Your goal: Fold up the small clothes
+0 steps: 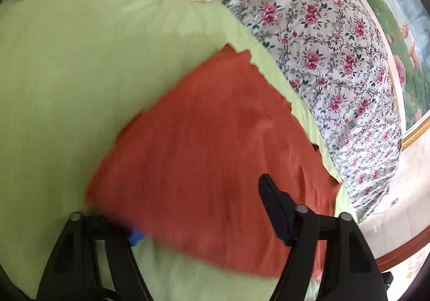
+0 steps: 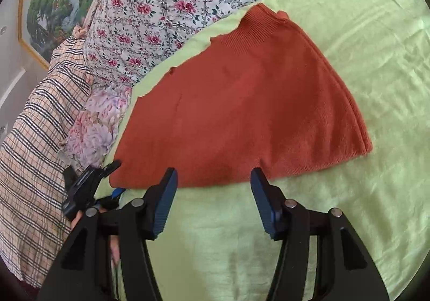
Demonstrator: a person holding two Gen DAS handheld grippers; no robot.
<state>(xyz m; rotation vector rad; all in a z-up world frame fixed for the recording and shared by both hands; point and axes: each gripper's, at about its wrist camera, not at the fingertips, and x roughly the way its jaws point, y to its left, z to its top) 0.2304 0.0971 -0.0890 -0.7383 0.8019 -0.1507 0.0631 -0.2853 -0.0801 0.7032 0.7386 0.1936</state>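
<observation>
**Rust knit lies flat ahead of both tools**

The rust-red knit garment (image 2: 242, 104) lies spread and folded flat on the light green sheet (image 2: 376, 64) of the bed.

Right tool (image 2: 213, 199): its two fingers stand well apart, released, with nothing between them. The garment's near edge lies just ahead of the fingertips, and the cloth stretches away forward and to both sides of the tool. The ribbed hem is at the far end, farthest from the tool. Bare green sheet shows between and below the fingers.

Left tool (image 1: 204, 220): the view is blurred. Its right finger (image 1: 274, 209) sits over the garment (image 1: 215, 156), apart from the left finger, whose tip is hidden behind the blurred near edge of the cloth, with only a bit of blue pad showing. The gap between the fingers is wide, so the tool reads as released; whether the hidden tip touches the cloth I cannot tell. The garment fills the space between and ahead of the fingers. In the right wrist view the left tool (image 2: 107, 166) shows to the left of the right tool, at the garment's near-left corner.

Beyond the garment, past both tools, lies a floral quilt (image 2: 166, 5). A checked cloth (image 2: 40, 139) lies to the left of the right tool.
</observation>
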